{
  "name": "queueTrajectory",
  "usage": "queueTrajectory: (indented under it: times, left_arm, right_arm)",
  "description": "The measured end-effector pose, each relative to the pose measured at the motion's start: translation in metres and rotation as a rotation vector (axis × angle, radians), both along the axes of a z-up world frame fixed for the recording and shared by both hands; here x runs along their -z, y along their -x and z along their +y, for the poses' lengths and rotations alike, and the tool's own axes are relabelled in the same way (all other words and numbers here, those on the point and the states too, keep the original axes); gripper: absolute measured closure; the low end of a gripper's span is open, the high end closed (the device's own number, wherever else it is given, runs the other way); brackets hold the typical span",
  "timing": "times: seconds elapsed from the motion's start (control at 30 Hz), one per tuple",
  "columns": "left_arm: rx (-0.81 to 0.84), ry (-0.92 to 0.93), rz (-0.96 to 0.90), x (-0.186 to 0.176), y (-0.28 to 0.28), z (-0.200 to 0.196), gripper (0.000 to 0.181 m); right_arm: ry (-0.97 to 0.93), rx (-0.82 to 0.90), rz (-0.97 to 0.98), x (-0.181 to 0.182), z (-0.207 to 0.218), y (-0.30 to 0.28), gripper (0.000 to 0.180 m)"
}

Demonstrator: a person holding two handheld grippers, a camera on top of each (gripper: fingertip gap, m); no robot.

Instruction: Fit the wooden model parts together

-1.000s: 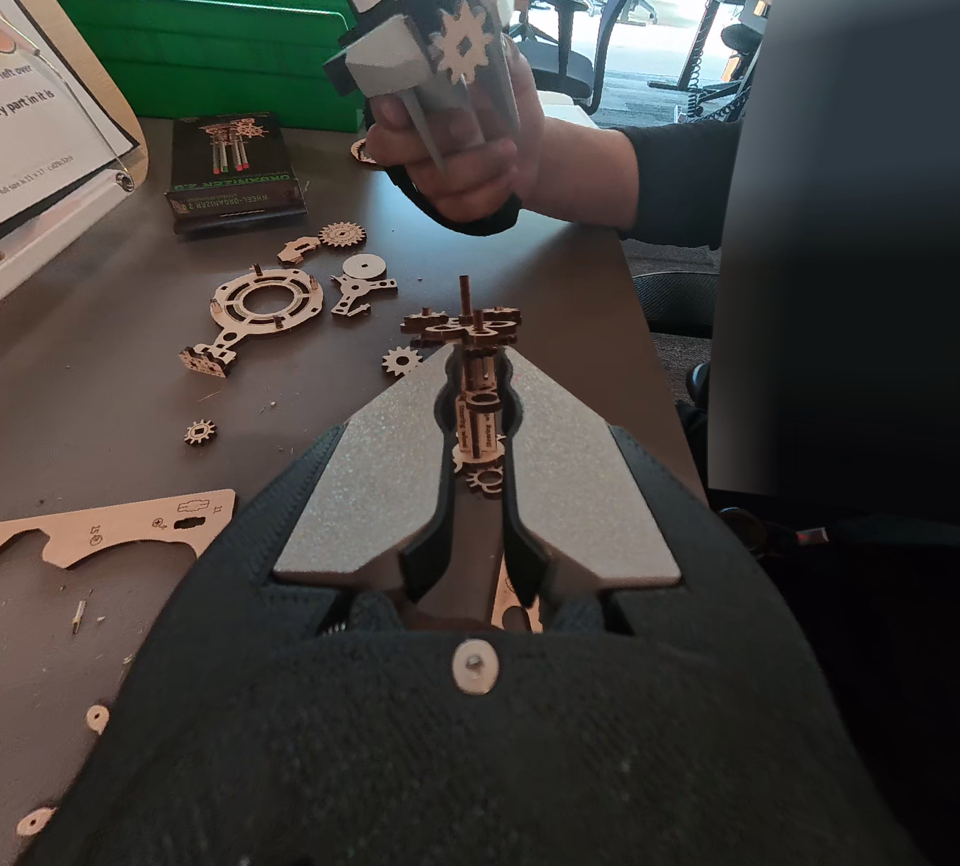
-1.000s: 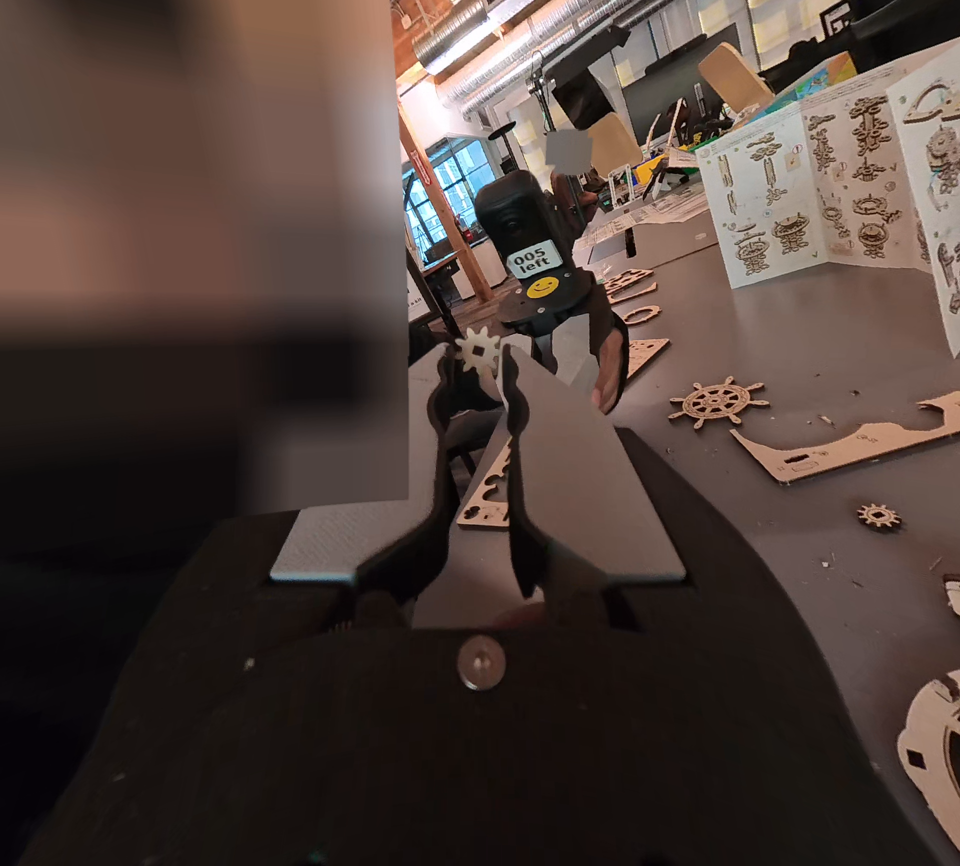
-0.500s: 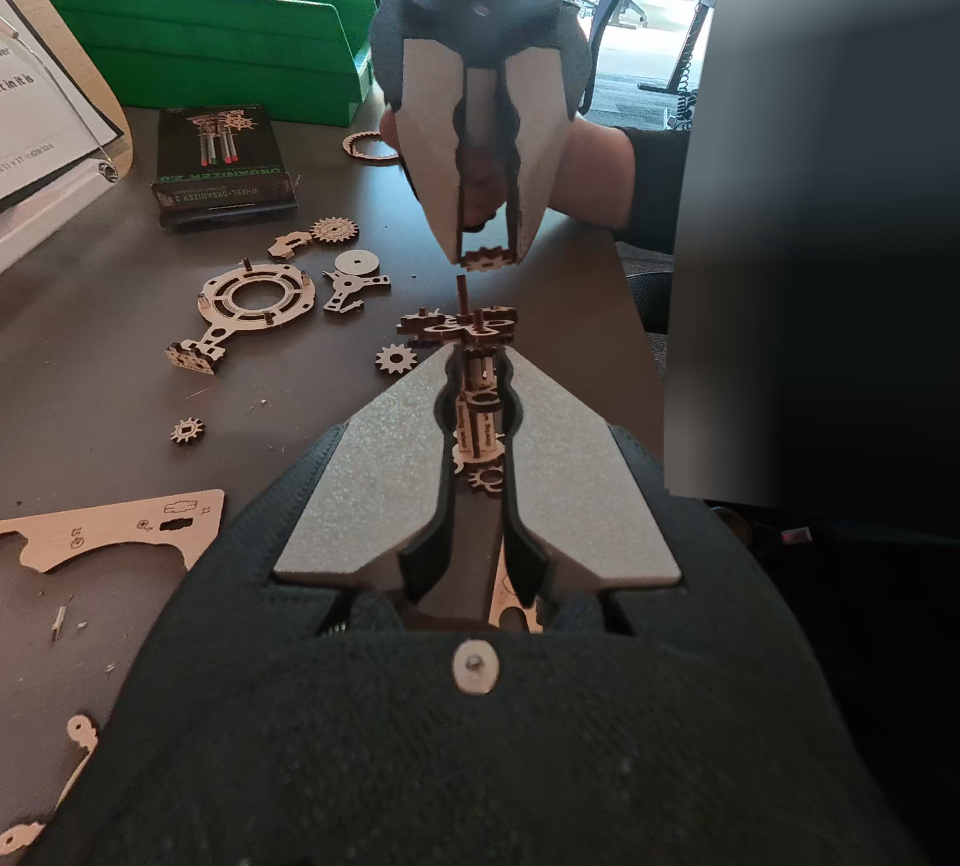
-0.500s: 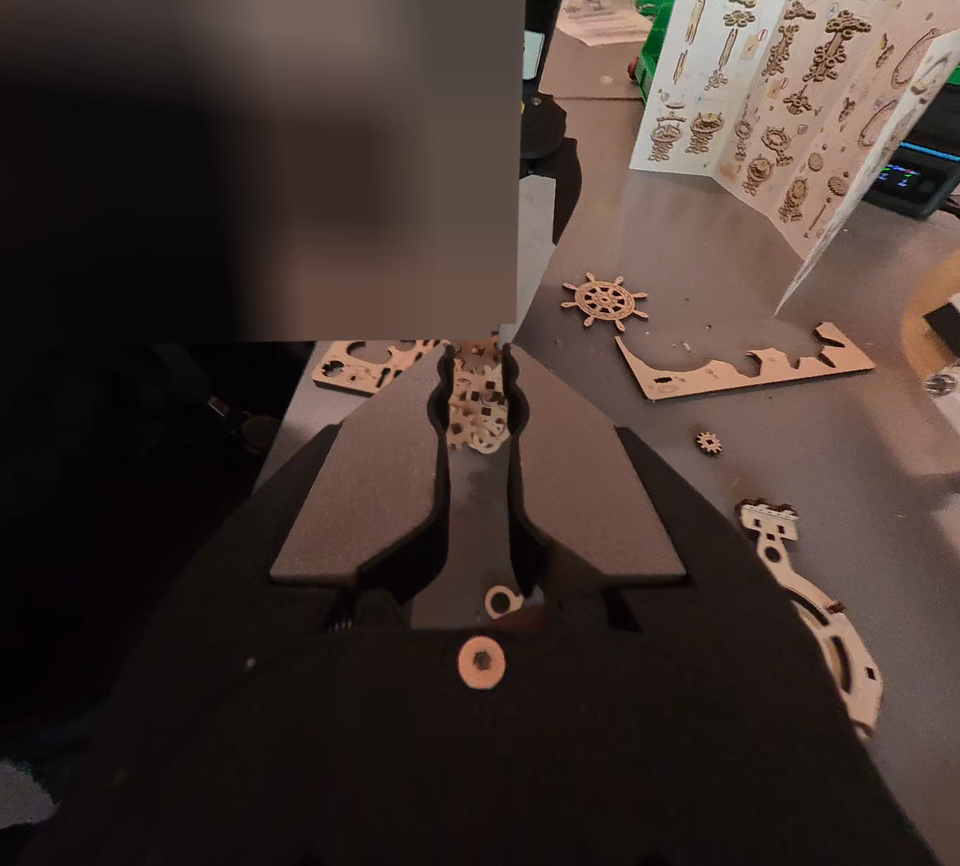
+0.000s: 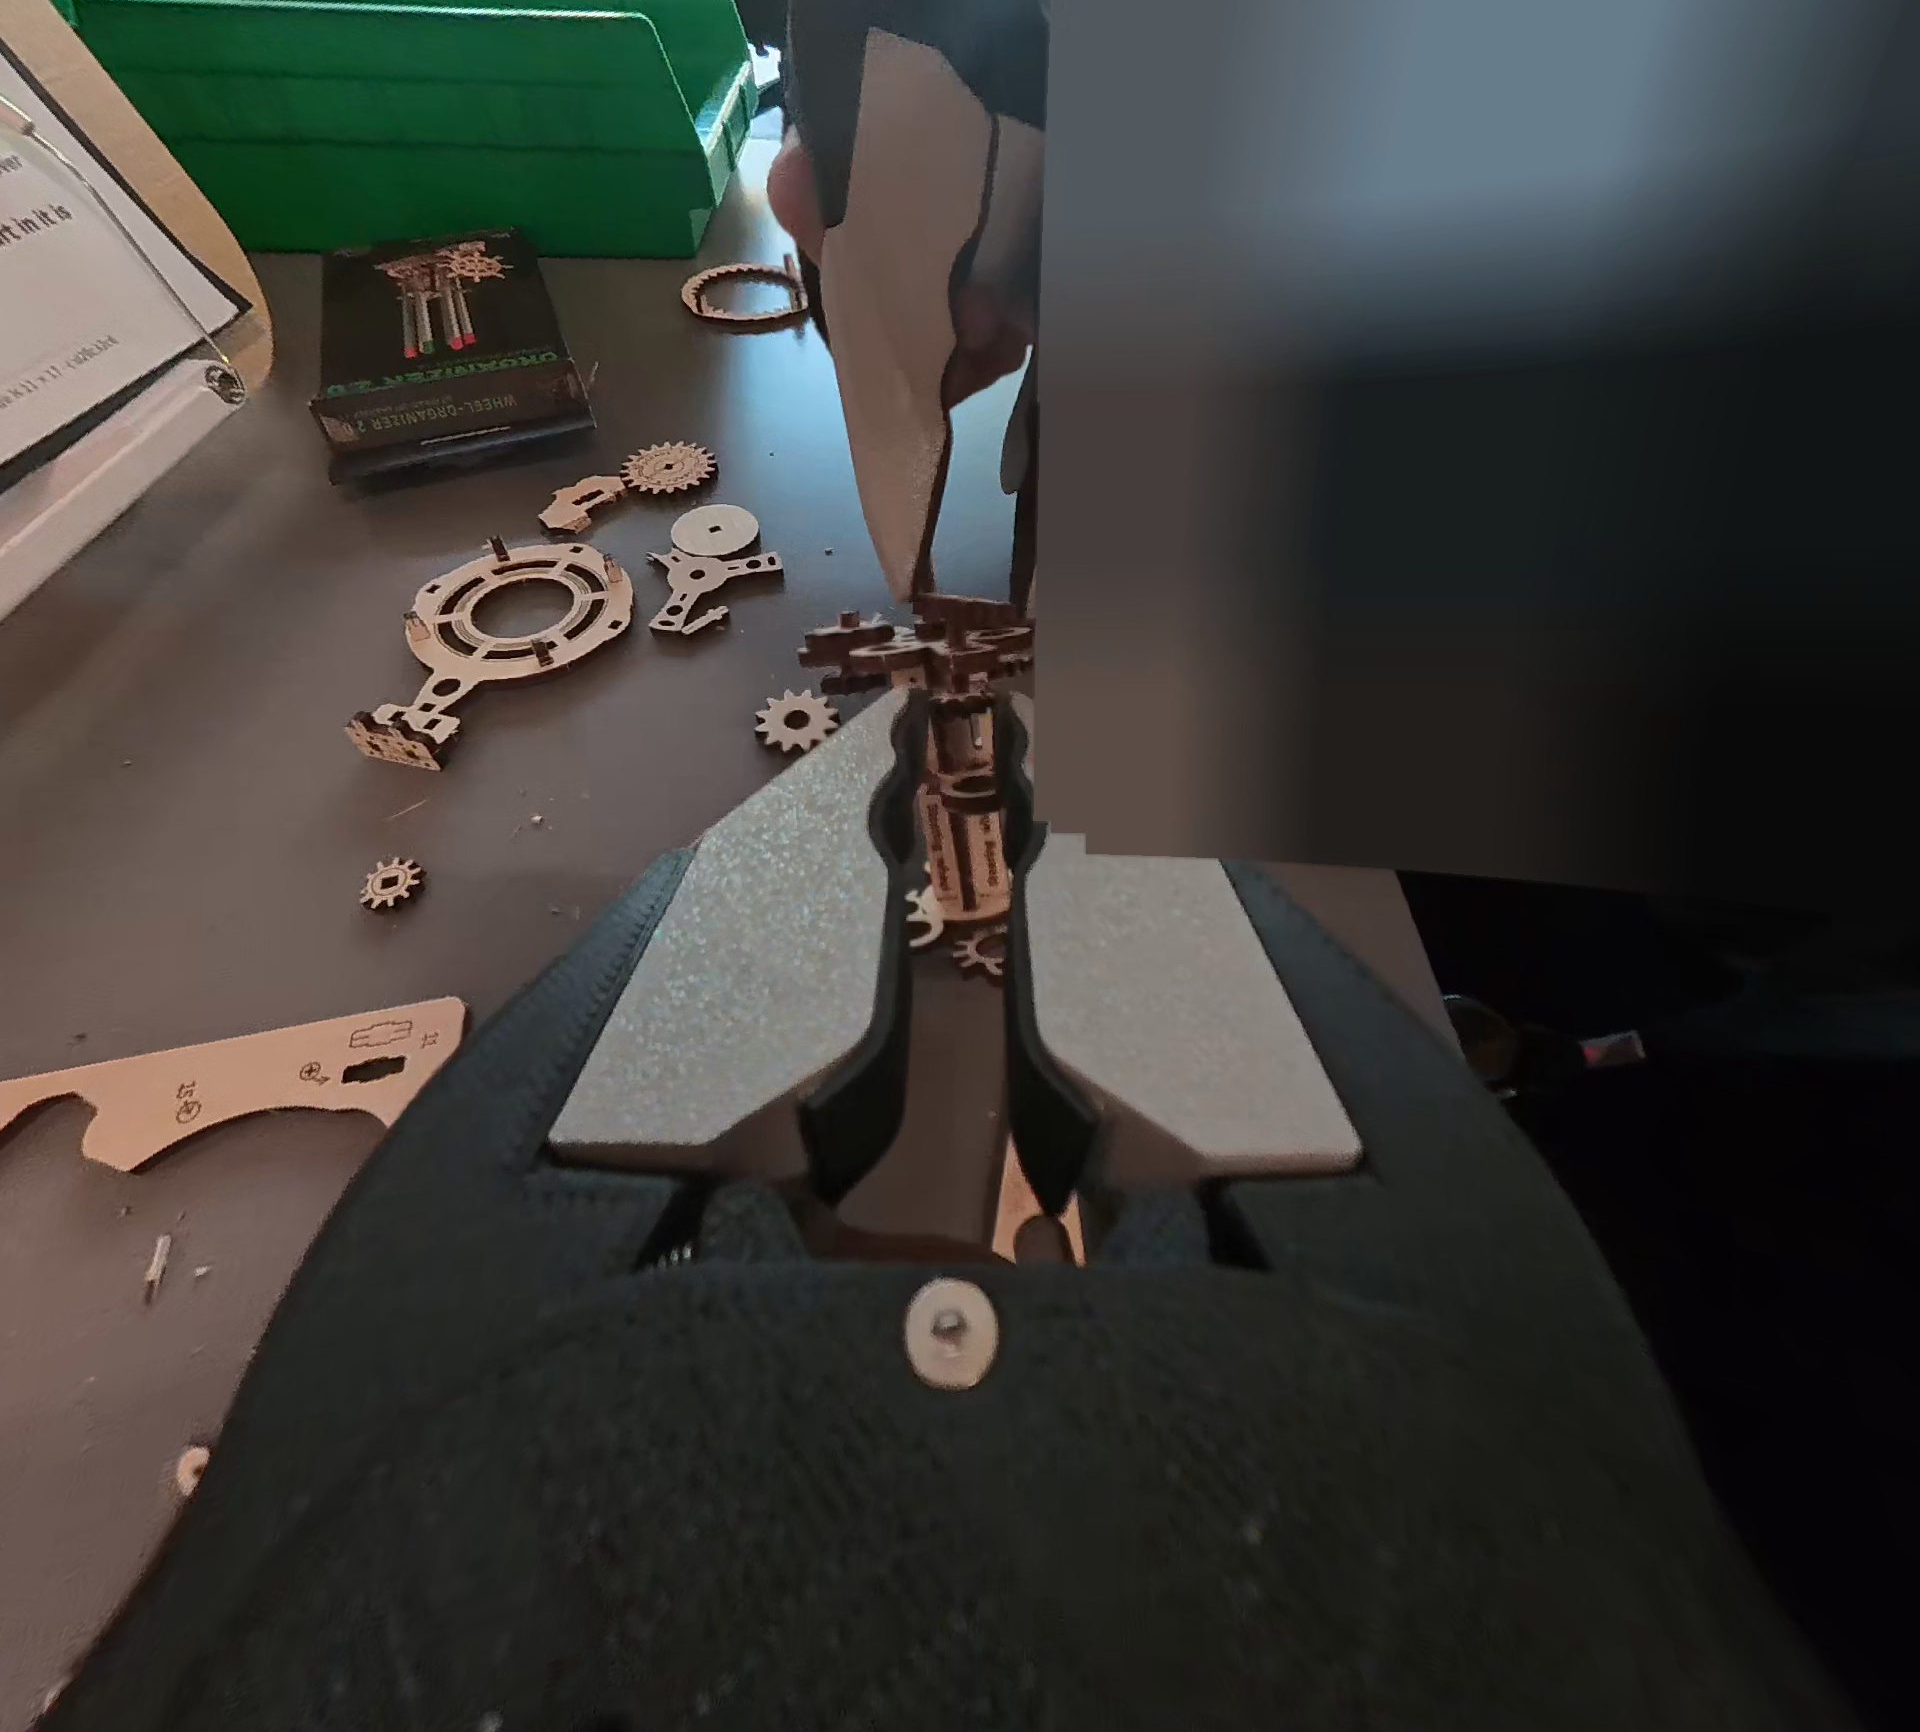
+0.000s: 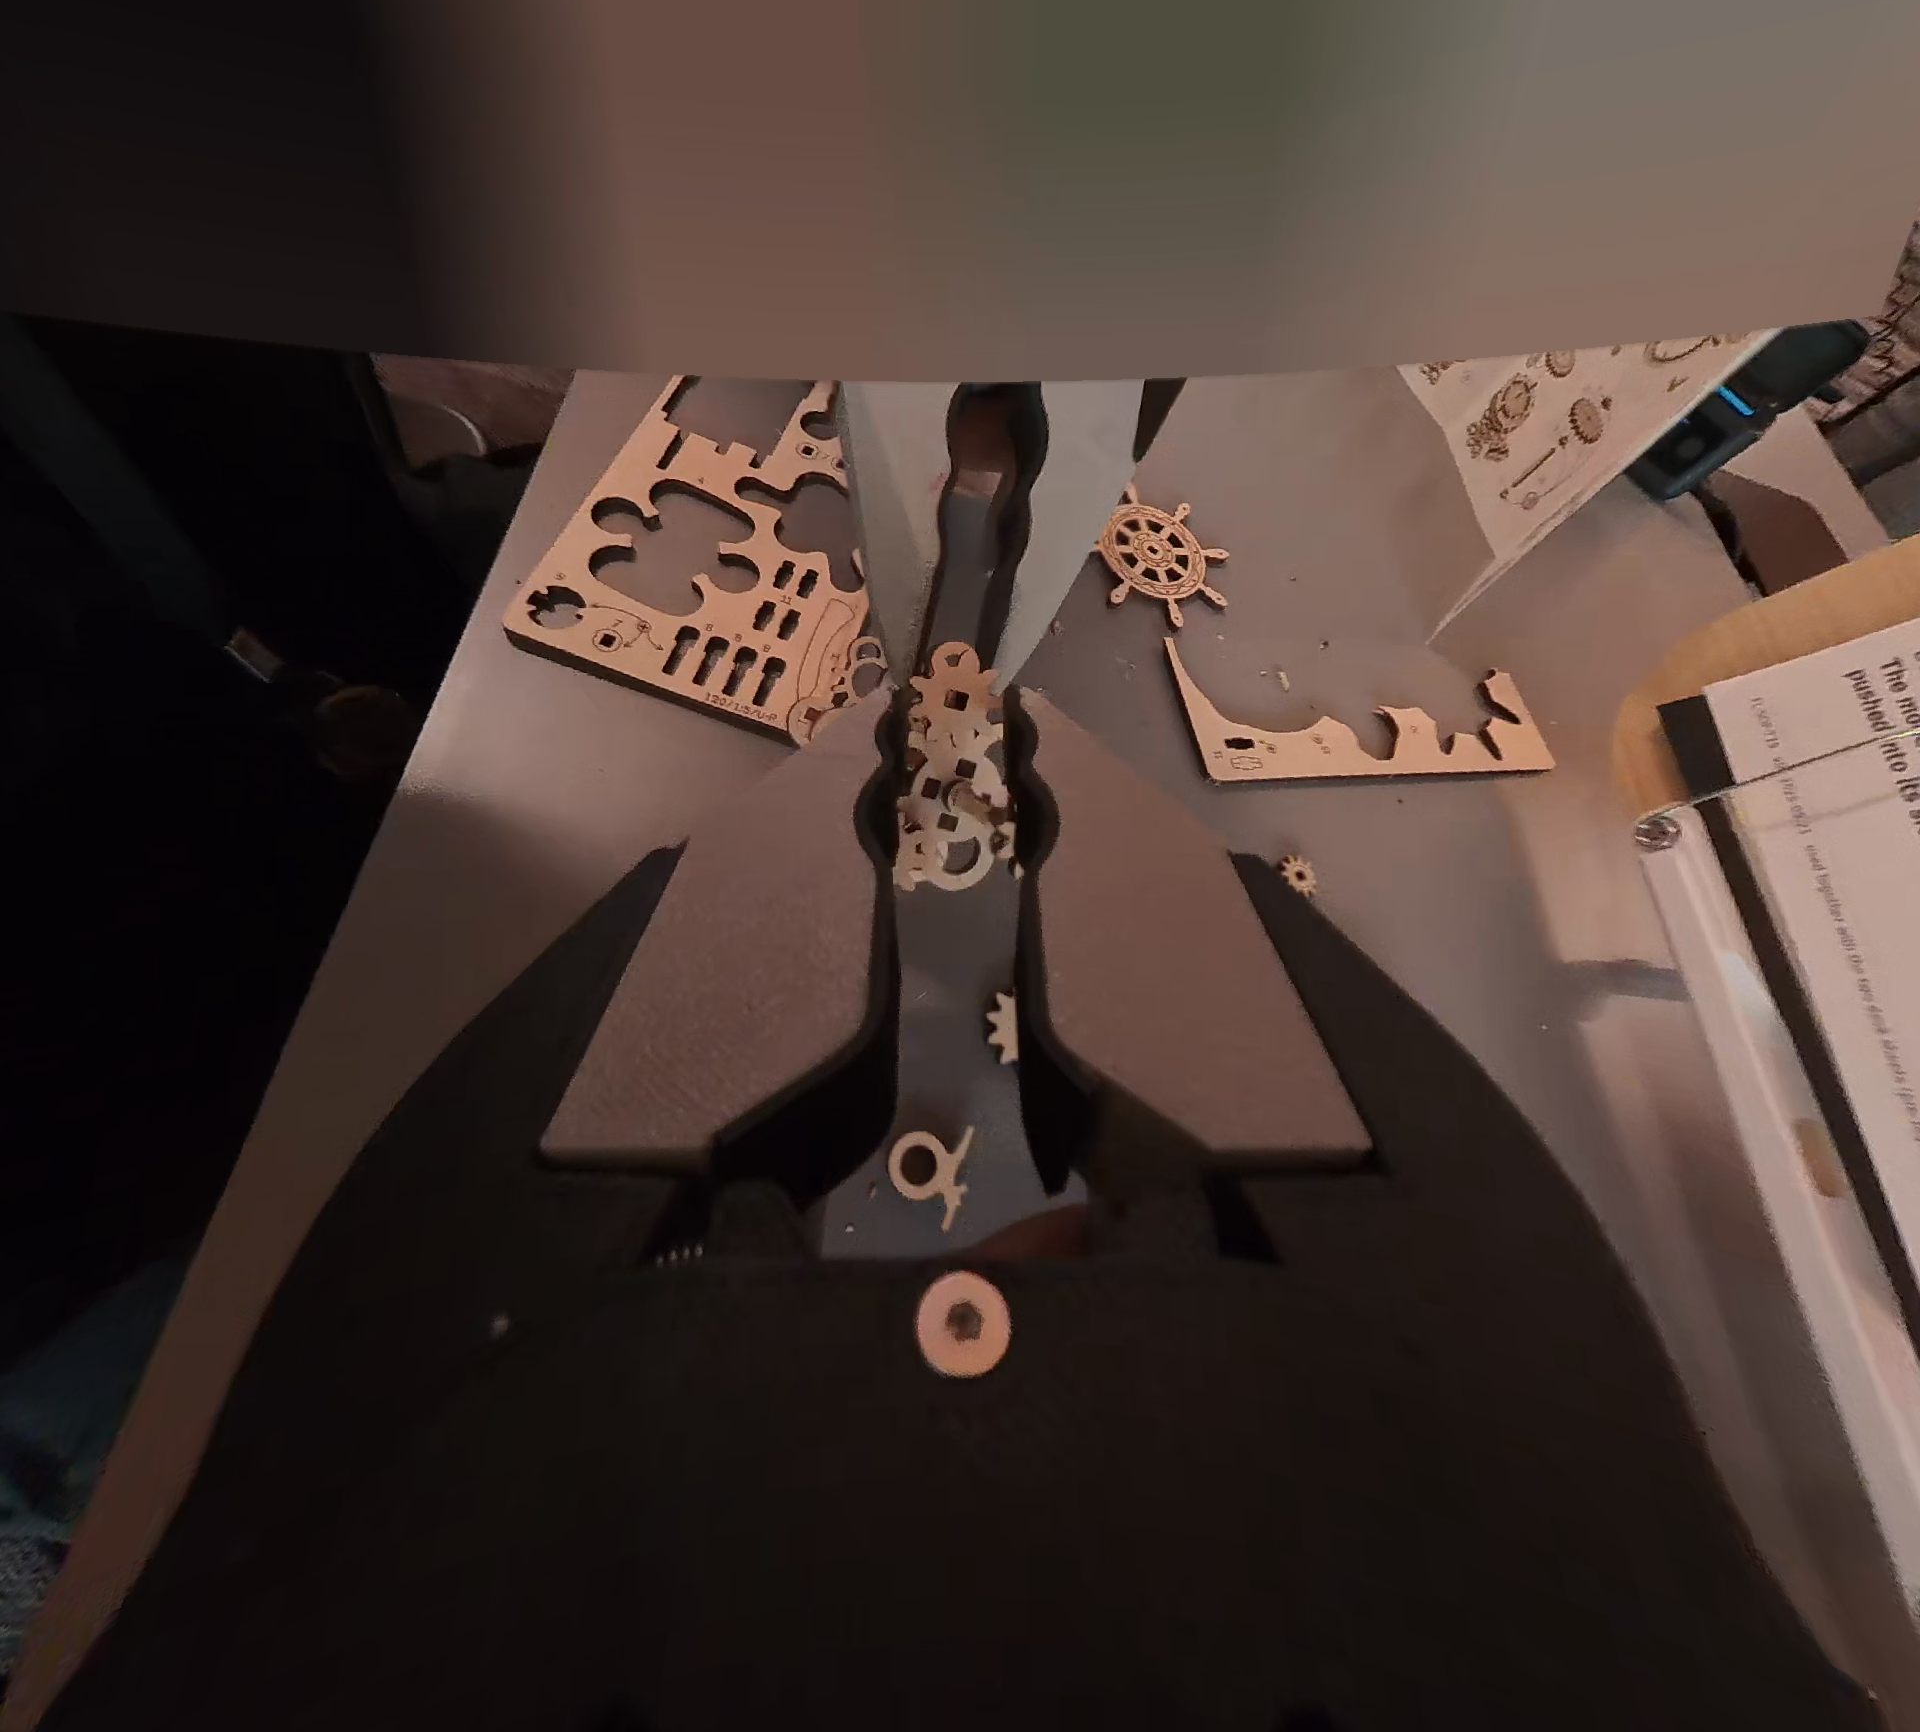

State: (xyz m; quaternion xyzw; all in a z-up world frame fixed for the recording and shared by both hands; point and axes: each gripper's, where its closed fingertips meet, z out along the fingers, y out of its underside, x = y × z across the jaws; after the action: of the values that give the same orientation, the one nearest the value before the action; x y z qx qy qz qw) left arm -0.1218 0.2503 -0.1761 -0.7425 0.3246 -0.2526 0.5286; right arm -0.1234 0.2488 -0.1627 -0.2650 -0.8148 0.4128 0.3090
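My left gripper (image 5: 961,721) is shut on the wooden model assembly (image 5: 961,835), an upright column with a cluster of gears on top (image 5: 894,654). My right gripper (image 6: 956,700) points down from above, shut on a small wooden gear (image 6: 948,690). The gear sits right at the top of the gear cluster (image 6: 951,809). In the left wrist view one right-gripper finger (image 5: 894,394) comes down to the cluster; the other is hidden by a blurred patch. The left gripper's fingers (image 6: 883,519) show beyond the gear in the right wrist view.
On the grey table lie a ring-shaped part (image 5: 520,622), loose gears (image 5: 795,721), a black box (image 5: 447,352), a green bin (image 5: 416,103), sheet offcuts (image 5: 239,1080) (image 6: 707,581), a ship's wheel (image 6: 1158,555), a folded instruction sheet (image 6: 1538,425) and a clipboard (image 6: 1818,955). Both grippers' tips are close together, under 4 cm apart. From the left gripper's tips to the ship's wheel (image 6: 1158,555) is close to 15 cm.
My right gripper has swung from a sideways pose to pointing down and has lowered the small gear onto the top of the assembly. My left gripper has held the assembly still.
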Motion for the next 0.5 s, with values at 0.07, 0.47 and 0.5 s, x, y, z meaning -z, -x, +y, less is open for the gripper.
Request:
queueTrajectory:
  times: [0.07, 0.47, 0.5]
  left_arm:
    - [-0.005, -0.014, 0.0, -0.0017, 0.0006, 0.0009, 0.171]
    - [-0.002, -0.125, 0.1, -0.0016, -0.004, 0.0, 0.171]
    - [-0.003, -0.13, 0.104, -0.0016, -0.004, 0.0, 0.171]
  right_arm:
    - [-0.016, 0.001, 0.008, -0.0013, 0.0002, -0.0007, 0.166]
    - [-0.086, -0.001, 0.038, -0.0029, -0.0031, -0.0038, 0.165]
    - [-0.102, 0.003, 0.039, -0.0028, -0.0031, -0.0038, 0.165]
